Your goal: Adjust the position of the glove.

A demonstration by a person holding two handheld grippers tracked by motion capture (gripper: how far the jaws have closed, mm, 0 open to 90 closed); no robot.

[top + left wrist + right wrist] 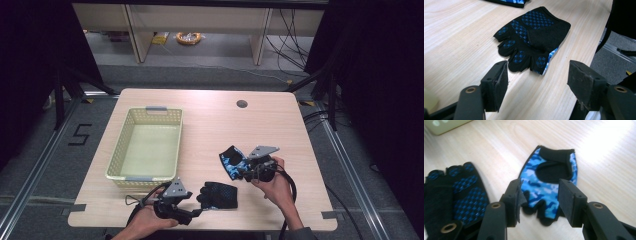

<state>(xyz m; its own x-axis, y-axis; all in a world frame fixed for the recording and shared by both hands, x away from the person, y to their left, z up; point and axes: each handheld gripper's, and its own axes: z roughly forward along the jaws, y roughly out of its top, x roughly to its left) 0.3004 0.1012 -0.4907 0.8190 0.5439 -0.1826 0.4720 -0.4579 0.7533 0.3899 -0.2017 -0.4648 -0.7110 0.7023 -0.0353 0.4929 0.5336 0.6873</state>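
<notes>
Both claws open, lining up on two fingerless gloves.
Right claw (539, 200) straddles camo glove (549, 180), right of centre; left claw (536, 82) is just short of black glove (534, 37), near edge of surface (210, 125). Next: close, lift, likely toward basket (112, 162).

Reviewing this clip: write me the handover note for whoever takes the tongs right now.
Left tongs: open, empty, aimed at the black-palm glove lying palm up near the table's front edge.
Right tongs: open, jaws either side of the finger end of the blue camo glove, not closed on it.
Basket: holds no glove.
Done: nothing moved into it yet.
Left: probably grasp each glove and put both in the basket.
</notes>
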